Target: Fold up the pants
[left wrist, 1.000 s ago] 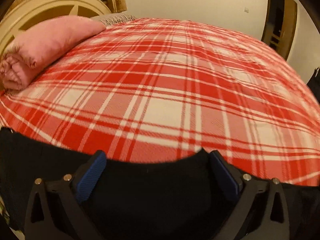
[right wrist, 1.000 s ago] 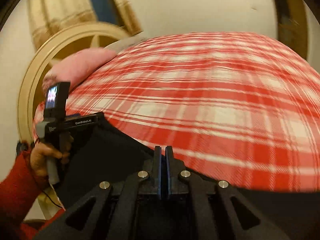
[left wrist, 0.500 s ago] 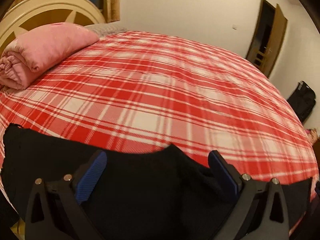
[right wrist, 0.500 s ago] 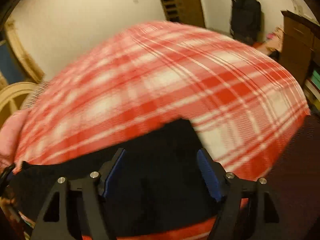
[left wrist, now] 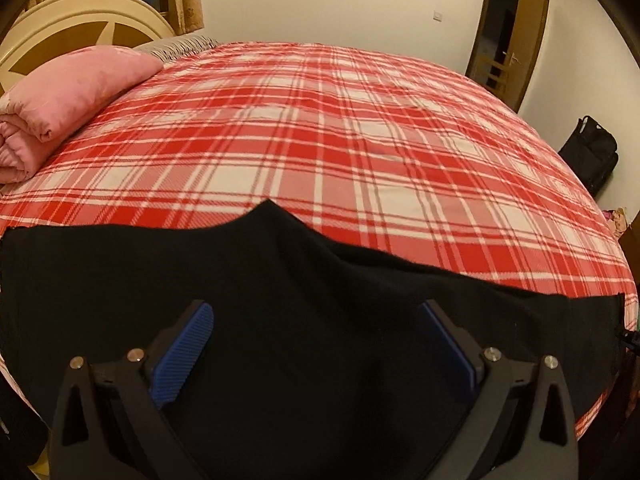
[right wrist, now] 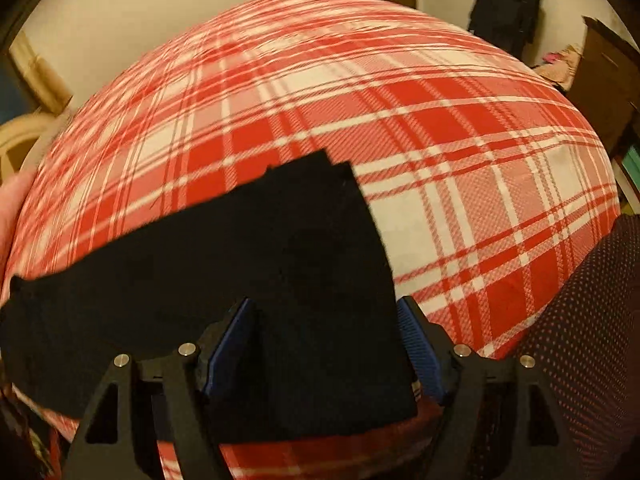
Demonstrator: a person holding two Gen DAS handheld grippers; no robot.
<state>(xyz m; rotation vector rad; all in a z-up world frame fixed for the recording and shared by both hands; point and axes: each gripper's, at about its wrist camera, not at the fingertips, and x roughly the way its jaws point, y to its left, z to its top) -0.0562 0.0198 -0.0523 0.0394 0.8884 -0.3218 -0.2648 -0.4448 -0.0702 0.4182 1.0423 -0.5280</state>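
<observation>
Black pants (left wrist: 280, 280) lie flat along the near edge of a bed with a red and white plaid sheet (left wrist: 320, 120). In the left wrist view a peak of the cloth points away from me. My left gripper (left wrist: 316, 308) hovers over the pants, open, its blue pads wide apart and nothing pinched between them. In the right wrist view the pants (right wrist: 200, 256) stretch to the left, and their squared end lies just ahead. My right gripper (right wrist: 325, 302) is open over that end, one pad on either side of the cloth strip.
A rolled pink quilt (left wrist: 68, 92) sits at the far left by the cream headboard (left wrist: 80, 12). A black bag (right wrist: 504, 4) stands by the wall past the bed, and a wooden door (left wrist: 508, 28) is ajar. Dark dotted fabric (right wrist: 580, 300) fills the right edge.
My right gripper went from shut to open and swung right, from the left hand's side to the far end of the pants. The left view drew back, showing more of the pants.
</observation>
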